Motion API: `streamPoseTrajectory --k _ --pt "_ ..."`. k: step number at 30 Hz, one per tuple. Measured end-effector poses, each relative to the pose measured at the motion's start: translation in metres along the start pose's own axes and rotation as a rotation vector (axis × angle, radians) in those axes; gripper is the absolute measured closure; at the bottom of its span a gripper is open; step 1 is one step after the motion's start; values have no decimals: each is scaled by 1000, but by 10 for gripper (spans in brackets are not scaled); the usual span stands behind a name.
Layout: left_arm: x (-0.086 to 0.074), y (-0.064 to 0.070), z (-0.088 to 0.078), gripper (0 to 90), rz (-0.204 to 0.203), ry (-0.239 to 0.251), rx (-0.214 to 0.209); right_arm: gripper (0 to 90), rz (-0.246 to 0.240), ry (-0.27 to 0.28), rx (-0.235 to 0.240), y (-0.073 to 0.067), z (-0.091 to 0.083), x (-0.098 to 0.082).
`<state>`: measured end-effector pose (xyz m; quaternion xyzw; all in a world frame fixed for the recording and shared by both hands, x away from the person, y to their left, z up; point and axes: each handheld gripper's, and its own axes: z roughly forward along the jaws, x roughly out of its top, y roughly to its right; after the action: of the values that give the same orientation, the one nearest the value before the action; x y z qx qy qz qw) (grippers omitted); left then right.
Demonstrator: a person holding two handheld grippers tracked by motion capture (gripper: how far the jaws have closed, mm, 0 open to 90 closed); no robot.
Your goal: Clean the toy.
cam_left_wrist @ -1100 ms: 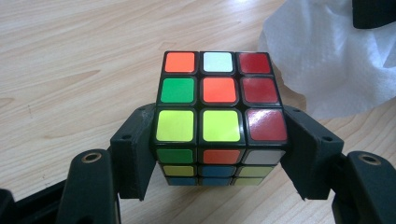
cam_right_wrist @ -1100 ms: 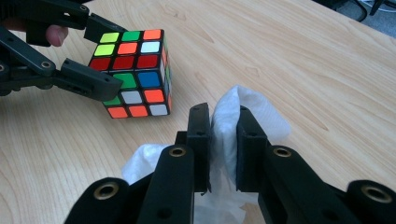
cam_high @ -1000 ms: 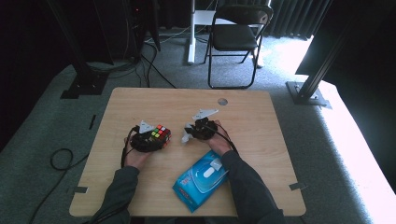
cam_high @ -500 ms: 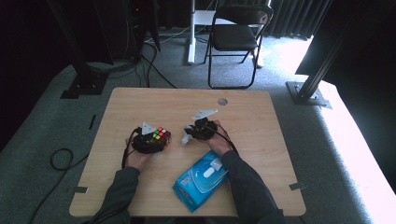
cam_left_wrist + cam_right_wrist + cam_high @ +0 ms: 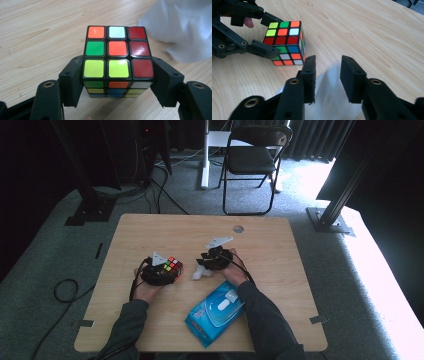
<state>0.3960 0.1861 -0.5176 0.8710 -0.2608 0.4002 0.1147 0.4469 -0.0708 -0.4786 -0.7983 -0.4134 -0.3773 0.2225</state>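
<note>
Multicoloured, the puzzle cube (image 5: 117,58) sits clamped in our left tool (image 5: 161,272) mid-tabletop (image 5: 280,250). Our right tool (image 5: 327,82) has just been opening, its pads off the white wipe (image 5: 332,96) between them.

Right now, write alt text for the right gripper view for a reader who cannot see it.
The right gripper has its two black jaws parted around a blurred white wipe on the wooden table; they have just been opening. Beyond it, at upper left, the left gripper clamps a scrambled puzzle cube by its sides.
</note>
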Motion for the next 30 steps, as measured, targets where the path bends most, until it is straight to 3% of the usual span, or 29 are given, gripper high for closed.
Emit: streamPoseTrajectory --k 9,13,16,20,30 --pt "3 -2 -8 234 -14 46 2 606 8 18 -8 1 -2 1" --pt "4 -3 -11 227 -19 67 -2 600 17 32 -16 2 -5 1" --pt "4 -2 -18 253 -16 108 4 598 31 53 -31 6 -10 2" --pt "4 -4 -22 260 -29 127 13 593 44 69 -49 9 -15 2" --pt "-7 -21 -32 348 -111 164 70 593 82 99 -84 21 -27 -1"
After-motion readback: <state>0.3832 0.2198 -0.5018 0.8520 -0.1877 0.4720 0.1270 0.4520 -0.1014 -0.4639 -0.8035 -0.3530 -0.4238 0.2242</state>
